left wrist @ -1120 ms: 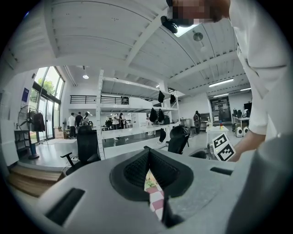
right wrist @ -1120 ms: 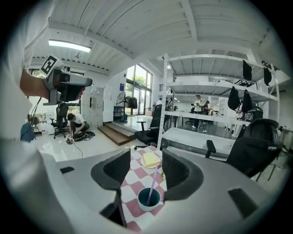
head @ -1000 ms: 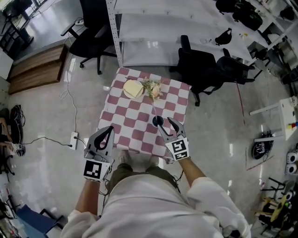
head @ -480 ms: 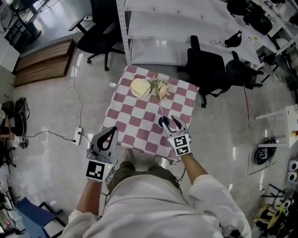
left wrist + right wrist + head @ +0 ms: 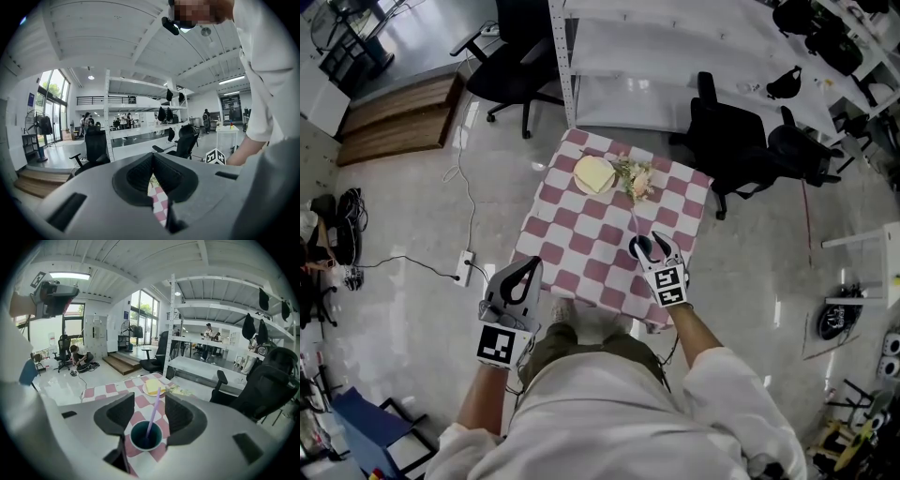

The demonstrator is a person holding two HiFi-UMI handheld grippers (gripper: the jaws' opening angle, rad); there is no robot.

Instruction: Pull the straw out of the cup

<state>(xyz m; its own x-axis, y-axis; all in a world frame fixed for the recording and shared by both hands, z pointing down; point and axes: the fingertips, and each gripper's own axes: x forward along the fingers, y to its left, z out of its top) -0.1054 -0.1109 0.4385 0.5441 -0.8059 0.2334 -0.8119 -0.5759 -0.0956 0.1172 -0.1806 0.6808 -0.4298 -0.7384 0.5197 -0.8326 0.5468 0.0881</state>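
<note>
A dark blue cup [image 5: 640, 248] stands near the right front edge of the pink-and-white checked table [image 5: 581, 234]. A purple straw [image 5: 633, 223] leans out of it toward the far side. My right gripper [image 5: 653, 244] is open just above the cup. In the right gripper view the cup [image 5: 146, 436] sits low between the pads, and the straw [image 5: 153, 416] rises through the gap of the gripper [image 5: 150, 411] without touching either pad. My left gripper [image 5: 523, 267] hangs off the table's left front corner; its tips [image 5: 152, 157] meet with nothing in them.
A plate with a yellow slab [image 5: 594, 174] and a small bunch of flowers [image 5: 636, 178] sit at the table's far edge. Black office chairs [image 5: 731, 141] stand to the right and a white shelf rack [image 5: 675, 56] behind. A power strip with its cable [image 5: 467, 267] lies on the floor at left.
My right gripper has come down and forward over the cup, so the straw now stands between its jaws. The left gripper has barely moved.
</note>
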